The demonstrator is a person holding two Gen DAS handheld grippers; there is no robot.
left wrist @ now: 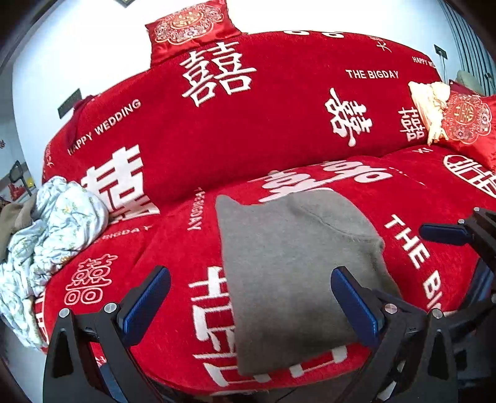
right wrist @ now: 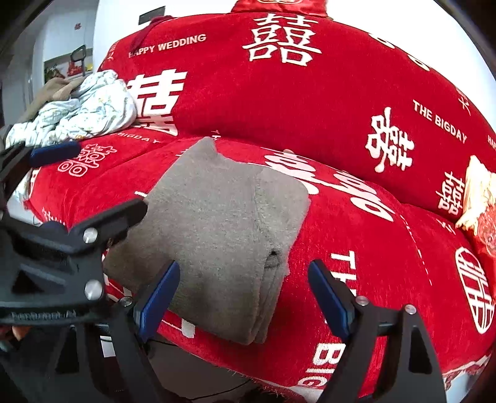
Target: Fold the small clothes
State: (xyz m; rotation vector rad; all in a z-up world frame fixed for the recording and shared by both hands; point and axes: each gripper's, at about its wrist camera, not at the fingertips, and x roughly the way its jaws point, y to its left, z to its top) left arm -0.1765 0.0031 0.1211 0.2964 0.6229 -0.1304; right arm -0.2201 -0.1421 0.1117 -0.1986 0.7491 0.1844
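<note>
Since the sofa (left wrist: 279,124) is soft and springy under it, I expect the grey garment (right wrist: 223,229), folded into a thick block at the seat's front edge, to sag and unfold if I lift one layer. Looks light, limp, fuzzy knit, not slippery. I'd pinch the stacked edge by the right gripper (right wrist: 245,291), through all layers. Both it and the left gripper (left wrist: 251,297) stand spread, holding nothing.

Matt grey knit garment (left wrist: 297,272), fuzzy red sofa cover (left wrist: 279,124), glossy satin cushion (left wrist: 189,28)
</note>
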